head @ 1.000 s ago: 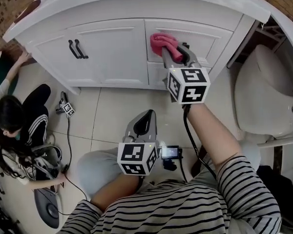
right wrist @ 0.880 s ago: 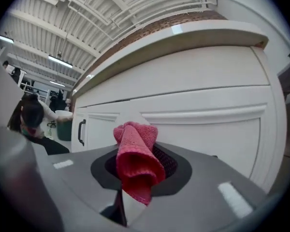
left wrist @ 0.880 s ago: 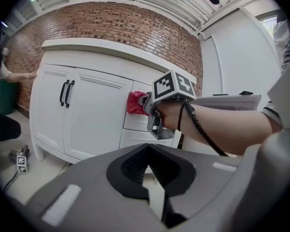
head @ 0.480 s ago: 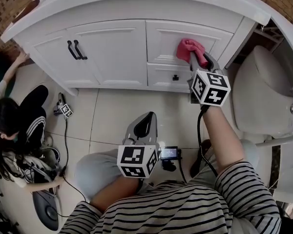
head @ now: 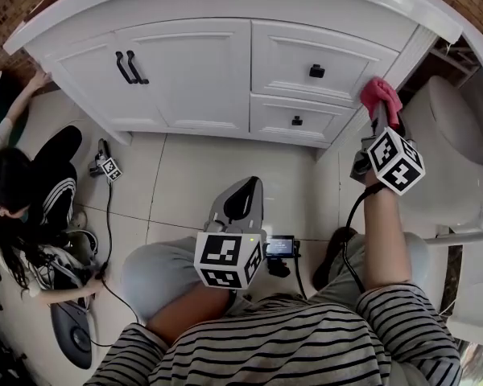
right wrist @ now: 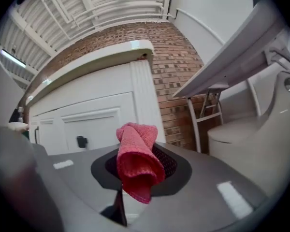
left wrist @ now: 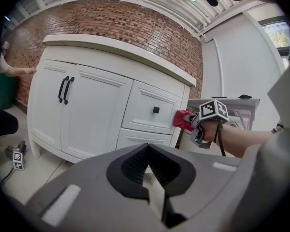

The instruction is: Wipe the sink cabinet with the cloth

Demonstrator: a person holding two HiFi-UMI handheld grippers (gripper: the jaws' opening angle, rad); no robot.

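Note:
The white sink cabinet has two doors on the left and two drawers on the right. My right gripper is shut on a red cloth, held at the cabinet's right corner post, past the upper drawer. In the right gripper view the cloth sticks up folded between the jaws, with the corner post just behind it. My left gripper hangs low over the floor tiles, shut and empty. From the left gripper view the cloth touches the cabinet's right edge.
A person sits on the floor at the left, one hand at the cabinet's left corner. A spare marker cube with cable lies on the tiles. A toilet stands close on the right. A small device lies by my knee.
My right gripper has carried the cloth rightward across the upper drawer front to the cabinet's right corner post. The left gripper has hardly moved.

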